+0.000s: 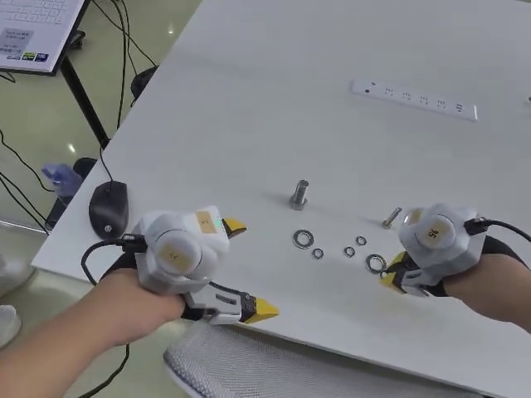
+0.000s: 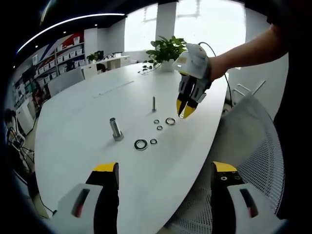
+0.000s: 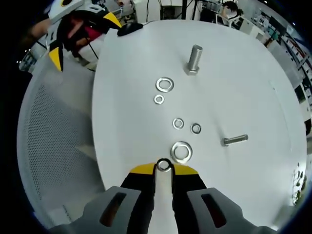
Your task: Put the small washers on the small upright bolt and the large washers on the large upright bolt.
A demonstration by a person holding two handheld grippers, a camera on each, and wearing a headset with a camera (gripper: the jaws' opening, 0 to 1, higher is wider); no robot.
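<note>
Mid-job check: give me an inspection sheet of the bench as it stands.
Surface: white table, nothing spilled.
Job's things: large bolt and small bolt upright, no washer seen on either; two large washers and three small washers loose on the table.
Clutter: power strip, mouse.
Grippers: left tongs open; right tongs shut on a washer.
Cables: lead trailing from right tongs.
Surroundings: mesh chair, plant.

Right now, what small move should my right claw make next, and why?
Probably swing the right claw over the small bolt: it seems to pinch a small washer, that bolt stands bare close by, and the left claw is open and empty.
</note>
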